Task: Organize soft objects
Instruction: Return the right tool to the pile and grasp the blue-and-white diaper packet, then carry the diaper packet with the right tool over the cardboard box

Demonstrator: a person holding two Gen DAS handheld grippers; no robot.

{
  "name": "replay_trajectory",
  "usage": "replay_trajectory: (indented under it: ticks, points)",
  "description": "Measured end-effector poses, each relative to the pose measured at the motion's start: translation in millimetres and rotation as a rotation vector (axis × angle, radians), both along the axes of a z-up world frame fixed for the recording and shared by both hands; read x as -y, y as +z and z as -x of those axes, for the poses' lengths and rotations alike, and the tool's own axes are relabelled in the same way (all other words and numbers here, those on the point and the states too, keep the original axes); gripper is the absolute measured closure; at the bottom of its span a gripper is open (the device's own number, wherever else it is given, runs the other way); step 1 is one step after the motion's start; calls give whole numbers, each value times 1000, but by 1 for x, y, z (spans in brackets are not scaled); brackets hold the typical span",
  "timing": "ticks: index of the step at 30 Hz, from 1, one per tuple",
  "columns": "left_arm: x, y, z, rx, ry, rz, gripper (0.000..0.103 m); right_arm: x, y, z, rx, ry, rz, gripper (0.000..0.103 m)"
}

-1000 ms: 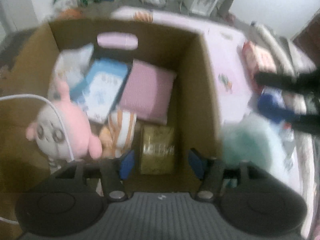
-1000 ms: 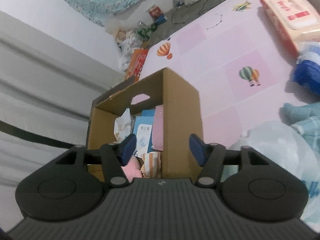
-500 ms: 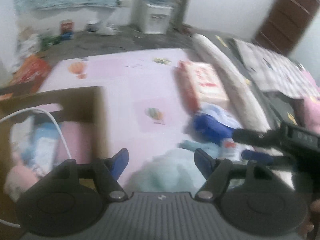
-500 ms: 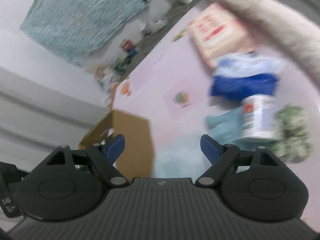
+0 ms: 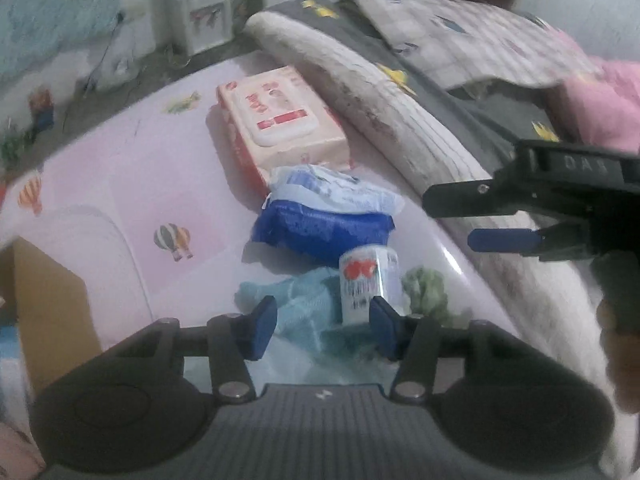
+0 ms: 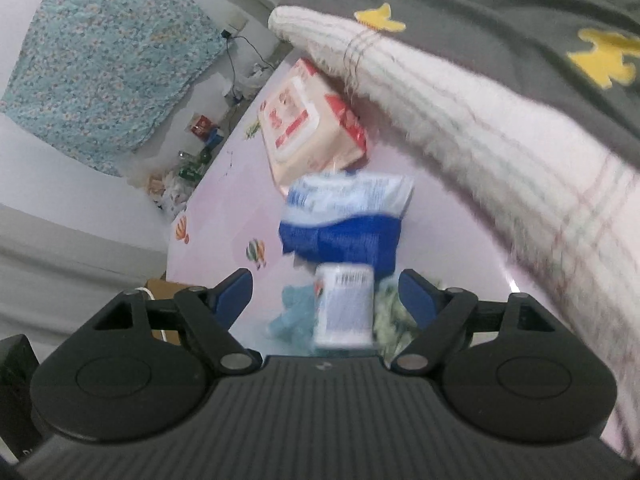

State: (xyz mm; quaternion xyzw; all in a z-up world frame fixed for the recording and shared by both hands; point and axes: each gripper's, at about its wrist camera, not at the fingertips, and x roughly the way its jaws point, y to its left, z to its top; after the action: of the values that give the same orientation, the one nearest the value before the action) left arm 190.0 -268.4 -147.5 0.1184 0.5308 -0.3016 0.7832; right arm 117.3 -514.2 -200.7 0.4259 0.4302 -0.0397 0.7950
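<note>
Left gripper: jaws closing, blue pads apart, nothing pinched. Between and just beyond the pads lies a light blue knitted cloth on the pink play mat. A small white tissue pack with red hearts stands upright just past the right-hand pad, near it; contact cannot be confirmed. A green fuzzy item sits directly to the right of that pack.

Right gripper: jaws spread wide, holding nothing. In its own view the small tissue pack appears between the blue pads but beyond them, blurred, with the light blue cloth to its left and the green item to its right. From the left wrist view the right gripper hangs above the mat's right edge, fingers pointing left.

Further out: a blue-and-white soft plastic pack lies behind the tissue pack, touching it in appearance. Beyond that lies a pink wet-wipes pack with a white lid. A white ribbed blanket roll borders the mat on the right. The cardboard box stands at the left edge of the left wrist view, well apart from the pile.
</note>
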Motion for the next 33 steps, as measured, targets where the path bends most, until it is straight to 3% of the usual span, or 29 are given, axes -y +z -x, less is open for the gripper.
replay_trajectory:
  ticks: [5,6,9,13,19,24,31,33]
  points:
    - [-1,-13,-46,-179,225,109,53,22,-4,-50,48,76,39,22]
    - [0,-18,-54,-215,258,138,49,26,-6,-62,55,102,53,22]
    - [9,-37,-74,-311,309,161,44,35,-17,-98,50,196,69,20]
    - [20,-56,-90,-363,334,165,43,33,-36,-138,-6,333,80,20]
    - [33,-71,-107,-375,336,142,43,22,-64,-172,-77,494,54,21]
    - [36,-76,-108,-366,334,129,44,12,-79,-187,-115,558,33,22]
    - [45,-65,-104,-313,308,166,47,11,-81,-181,-91,573,-3,51]
    - [49,-62,-102,-292,294,162,47,12,-75,-175,-75,575,4,55]
